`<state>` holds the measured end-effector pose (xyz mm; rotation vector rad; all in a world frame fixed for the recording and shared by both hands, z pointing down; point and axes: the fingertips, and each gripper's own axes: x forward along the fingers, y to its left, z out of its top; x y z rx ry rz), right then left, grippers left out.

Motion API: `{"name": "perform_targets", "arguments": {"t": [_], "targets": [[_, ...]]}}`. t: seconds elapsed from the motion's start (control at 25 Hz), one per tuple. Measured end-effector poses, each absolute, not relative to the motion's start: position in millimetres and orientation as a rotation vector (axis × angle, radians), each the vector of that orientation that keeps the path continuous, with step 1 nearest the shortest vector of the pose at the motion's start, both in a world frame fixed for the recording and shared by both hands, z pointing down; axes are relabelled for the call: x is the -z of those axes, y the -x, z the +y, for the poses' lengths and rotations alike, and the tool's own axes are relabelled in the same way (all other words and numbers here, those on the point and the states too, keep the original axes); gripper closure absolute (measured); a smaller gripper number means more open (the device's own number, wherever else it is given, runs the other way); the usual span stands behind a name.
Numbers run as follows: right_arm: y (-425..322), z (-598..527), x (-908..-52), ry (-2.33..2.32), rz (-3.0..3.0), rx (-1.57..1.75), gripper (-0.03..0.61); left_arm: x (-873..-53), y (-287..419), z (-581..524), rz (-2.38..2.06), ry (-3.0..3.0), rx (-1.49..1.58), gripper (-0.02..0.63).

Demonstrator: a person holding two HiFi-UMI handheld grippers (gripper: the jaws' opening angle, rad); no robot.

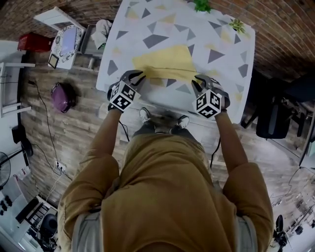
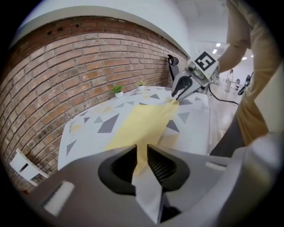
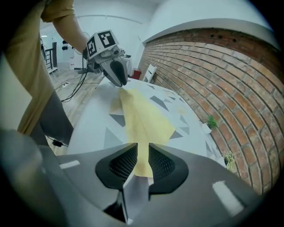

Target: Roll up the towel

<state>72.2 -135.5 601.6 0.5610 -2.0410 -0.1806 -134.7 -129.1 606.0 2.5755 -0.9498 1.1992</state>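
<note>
Item: towel [image 1: 165,61]; pale yellow cloth; lies spread on the bench [image 1: 231,59], far part flat on the triangle-patterned top, near edge drawn toward the person and raised off the surface, as both gripper views suggest.

Left tool [image 1: 139,75]: clenched on the towel's near left corner; its own view shows yellow cloth pinched between the ribbed pads, with a fold of it hanging down behind them; angled down toward the bench.

Right tool [image 1: 199,81]: clenched on the near right corner; cloth runs straight from between its pads out across the bench; angled down likewise.

Arrangement: the two tools stand well apart, one at each end of the near edge; held so, the edge stays stretched and even between them, which a roll needs if it is to start straight and not skew to one side; corner grips leave the middle of the cloth free to turn over.

Stage, as judged: the start of the roll; no turn of cloth is wound yet; the likely next move is to carry the near edge over and away onto the flat part, both tools together.

Risk, as judged: uneven travel of the two tools would give a cone, not a cylinder; a slack grip would drop a corner.

Also present: two small potted plants [image 1: 202,5] at the bench's far edge, clear of the towel; brick wall [image 1: 275,29] beyond.
</note>
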Motion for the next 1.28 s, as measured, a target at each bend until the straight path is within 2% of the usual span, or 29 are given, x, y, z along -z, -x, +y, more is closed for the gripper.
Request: {"name": "perform_targets", "arguments": {"t": [0.24,0.72,1.28], "targets": [[-69,-112,-618,-0.538,-1.999,0.223,0.52,-627,126,-104,-0.843,-2.619,-1.322,0.537],[-76,-133,-640,-0.515,-1.88,0.275,0.52,-646,125,-127,-0.601,-2.662,-1.542,0.529],[-83,-125,-644,-0.433,-1.867,0.286,0.518,-650,132,-116,-0.578,-2.657,-1.48,0.529]]}}
